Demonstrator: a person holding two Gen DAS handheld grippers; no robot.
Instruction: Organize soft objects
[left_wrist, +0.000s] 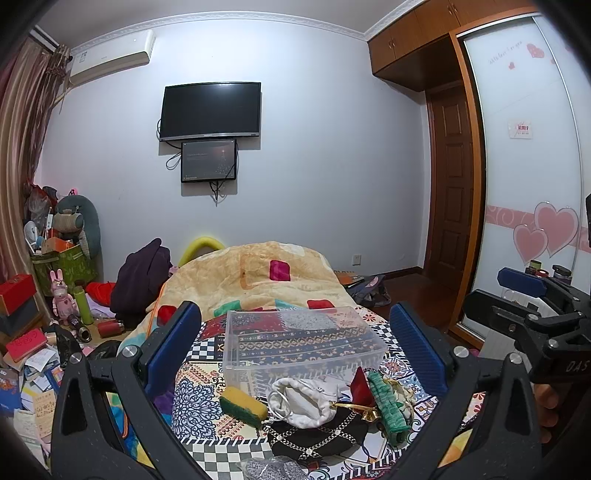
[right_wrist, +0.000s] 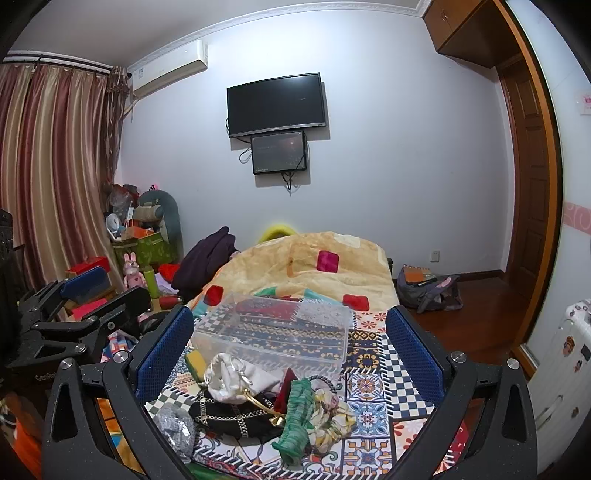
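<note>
A pile of soft things lies on the patterned bed cover in front of a clear plastic bin (left_wrist: 295, 339) (right_wrist: 277, 332): a yellow-green sponge (left_wrist: 243, 404) (right_wrist: 195, 363), a white drawstring pouch (left_wrist: 306, 402) (right_wrist: 231, 376), a black chain-patterned bag (left_wrist: 317, 435) (right_wrist: 236, 417), a green knitted piece (left_wrist: 388, 406) (right_wrist: 295, 421), a floral scrunchie (right_wrist: 332, 417) and a grey knit item (left_wrist: 273, 469) (right_wrist: 175, 428). My left gripper (left_wrist: 291, 350) is open above the pile. My right gripper (right_wrist: 288, 354) is open above it too, and it also shows at the right of the left wrist view (left_wrist: 524, 295).
A beige quilt (left_wrist: 251, 273) is heaped at the far end of the bed. Clutter, boxes and toys (left_wrist: 55, 295) fill the floor at left. A backpack (right_wrist: 428, 291) lies on the wood floor at right, near a wardrobe (left_wrist: 524, 184) and a white suitcase (right_wrist: 557, 369).
</note>
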